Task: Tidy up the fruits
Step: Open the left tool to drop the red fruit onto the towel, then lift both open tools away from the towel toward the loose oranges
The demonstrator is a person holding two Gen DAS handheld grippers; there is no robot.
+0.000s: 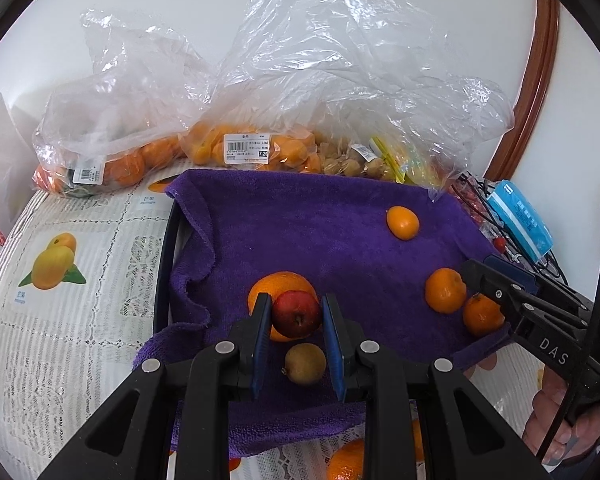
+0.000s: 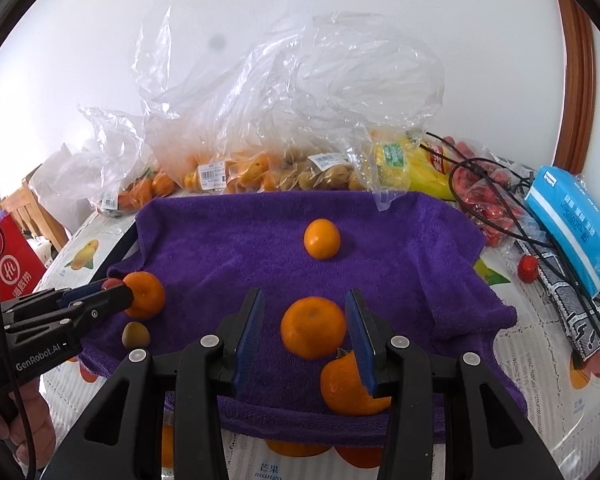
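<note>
My left gripper (image 1: 296, 316) pinches a small red apple (image 1: 296, 315) between its blue pads, just above the purple towel (image 1: 320, 220), with a large orange (image 1: 282, 286) touching it from behind and a small brownish fruit (image 1: 305, 364) lying nearer, between the jaws' roots. My right gripper (image 2: 305, 312) stands spread around a mandarin (image 2: 313, 327) without touching it, while a second mandarin (image 2: 348, 388) sits nearest of all, against the right pad at the towel's near edge. Farther back, toward the middle of the towel, a lone mandarin (image 2: 322, 239) rests well apart from the others. Beyond the towel's far edge, clear plastic bags (image 2: 260, 120) hold more oranges and small pale fruit. The apple looks firm, light and smooth-skinned, so I judge a grip across its widest part is right, and no harder than needed, since it could bruise or slip. The mandarins seem softer, with looser skin, and should be taken across the middle with a gentle squeeze.
</note>
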